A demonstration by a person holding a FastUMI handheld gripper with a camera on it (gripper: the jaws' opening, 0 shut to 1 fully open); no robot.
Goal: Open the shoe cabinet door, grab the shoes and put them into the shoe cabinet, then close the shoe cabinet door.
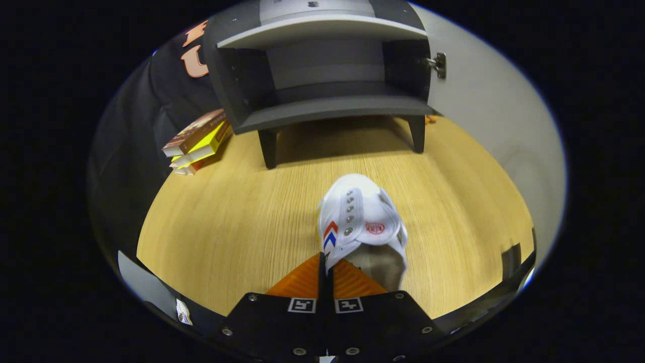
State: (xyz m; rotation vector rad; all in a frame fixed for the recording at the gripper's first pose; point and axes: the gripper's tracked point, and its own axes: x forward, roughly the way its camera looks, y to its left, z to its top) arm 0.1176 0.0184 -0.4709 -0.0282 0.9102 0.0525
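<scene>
The claw (325,262) is pinched tight on the side edge of the white shoe (360,217), with the shoe cabinet (322,108) standing open far beyond on the surface (227,227).

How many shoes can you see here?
1: a white shoe pinched at its collar by the closed gripper, on the wooden floor before the open shoe cabinet. Others may be hidden.

Gripper (323,262) points forward and level. Its two fingers (302,282) are drawn together, a thin seam between them, tips meeting. The collar edge of the shoe (360,217) is pinched in that seam, both fingers pressing on it. The shoe hangs just ahead of the tips.
</scene>
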